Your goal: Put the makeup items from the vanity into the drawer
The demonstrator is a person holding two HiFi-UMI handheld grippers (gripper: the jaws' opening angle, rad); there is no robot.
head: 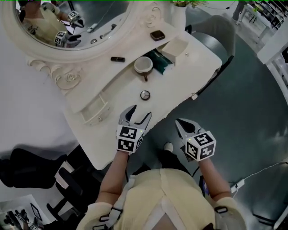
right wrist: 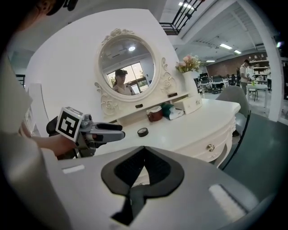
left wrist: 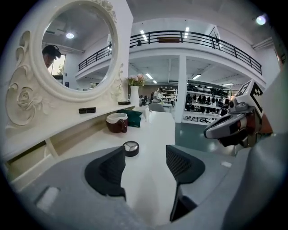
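Observation:
A small round black compact (head: 145,95) lies on the white vanity top (head: 180,81), just beyond my left gripper (head: 140,112). That gripper is open and empty, with the compact (left wrist: 131,148) ahead of its left pad. My right gripper (head: 178,121) is shut on nothing and hovers off the vanity's front edge, over the floor. A black lipstick tube (head: 118,59) and a brown square compact (head: 157,35) rest on the raised shelf under the mirror. A drawer knob (head: 194,96) shows on the vanity front, and a small shelf drawer (head: 95,110) stands open at the left.
A brown and white cup (head: 143,65), a teal pouch (head: 159,61) and a white box (head: 174,47) stand behind the compact. A white vase (head: 177,13) stands beside the oval mirror (head: 72,22). A grey chair (head: 216,31) is at the vanity's far end, a black chair (head: 36,170) near left.

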